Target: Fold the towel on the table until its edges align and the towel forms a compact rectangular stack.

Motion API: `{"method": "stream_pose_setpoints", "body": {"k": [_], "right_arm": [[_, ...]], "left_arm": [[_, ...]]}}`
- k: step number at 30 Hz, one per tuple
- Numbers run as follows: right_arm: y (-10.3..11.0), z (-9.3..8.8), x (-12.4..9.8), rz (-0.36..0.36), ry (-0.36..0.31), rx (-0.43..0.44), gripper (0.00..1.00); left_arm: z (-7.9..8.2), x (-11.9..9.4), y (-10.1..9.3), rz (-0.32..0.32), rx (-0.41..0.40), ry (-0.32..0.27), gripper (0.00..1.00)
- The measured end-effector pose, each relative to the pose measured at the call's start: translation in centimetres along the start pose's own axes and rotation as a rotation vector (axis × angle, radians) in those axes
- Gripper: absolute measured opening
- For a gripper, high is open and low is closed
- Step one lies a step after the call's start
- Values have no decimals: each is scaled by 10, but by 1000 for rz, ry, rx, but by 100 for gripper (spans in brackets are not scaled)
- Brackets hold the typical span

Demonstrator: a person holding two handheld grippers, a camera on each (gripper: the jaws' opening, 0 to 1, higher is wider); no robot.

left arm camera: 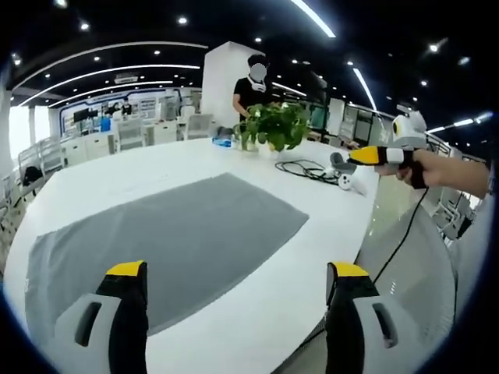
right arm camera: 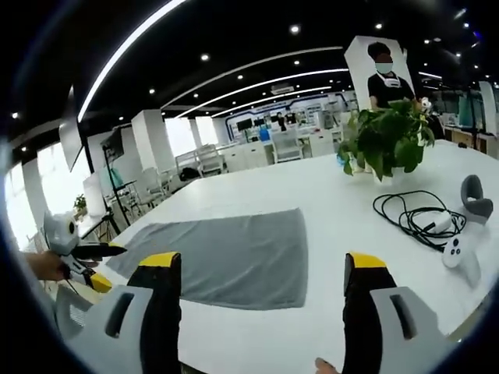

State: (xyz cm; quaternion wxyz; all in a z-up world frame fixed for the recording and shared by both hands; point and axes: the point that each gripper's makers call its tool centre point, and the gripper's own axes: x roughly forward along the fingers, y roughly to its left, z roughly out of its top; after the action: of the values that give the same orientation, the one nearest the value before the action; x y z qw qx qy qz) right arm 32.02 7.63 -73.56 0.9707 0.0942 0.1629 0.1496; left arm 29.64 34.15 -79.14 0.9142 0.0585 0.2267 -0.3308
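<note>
A grey towel (left arm camera: 171,241) lies spread flat in a single layer on the white table (left arm camera: 312,234). In the left gripper view my left gripper (left arm camera: 238,273) hovers over the towel's near edge, jaws wide apart and holding nothing. Off to the right, above the table's edge, a hand carries my right gripper (left arm camera: 382,156). In the right gripper view the towel (right arm camera: 226,253) stretches away to the left on the table (right arm camera: 343,234). My right gripper (right arm camera: 263,265) is open near the towel's close corner, touching nothing. The left gripper (right arm camera: 86,253) shows at the far left.
A potted plant (left arm camera: 273,125) (right arm camera: 386,140) stands on the table beyond the towel. A black cable (left arm camera: 308,167) (right arm camera: 413,214) and white controllers (left arm camera: 347,181) (right arm camera: 456,249) lie beside it. A person (left arm camera: 253,86) stands behind the plant. Desks and chairs fill the room behind.
</note>
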Motion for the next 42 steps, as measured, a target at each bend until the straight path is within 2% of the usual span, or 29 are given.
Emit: {"method": "stream_pose_setpoints", "body": {"k": [10,17,22,27,34,42], "right_arm": [[-29,19,17,12,-3,-27,83],[-55,38,38,18,-12,-34,80],[-71,56,58,14,-59,0,76],[-77,68,82,31,-74,-4,75],[-76,74,115,45,-79,-3,72],[-73,75,154,86,-71,1,65]], "left_arm": [[16,47,-36,-108,84,15,94],[22,79,-49,-126,194,44,91],[31,101,-58,-141,222,37,88],[32,122,-69,-166,273,48,87],[28,150,-81,-205,362,90,84],[31,175,-94,-231,408,95,72]]}}
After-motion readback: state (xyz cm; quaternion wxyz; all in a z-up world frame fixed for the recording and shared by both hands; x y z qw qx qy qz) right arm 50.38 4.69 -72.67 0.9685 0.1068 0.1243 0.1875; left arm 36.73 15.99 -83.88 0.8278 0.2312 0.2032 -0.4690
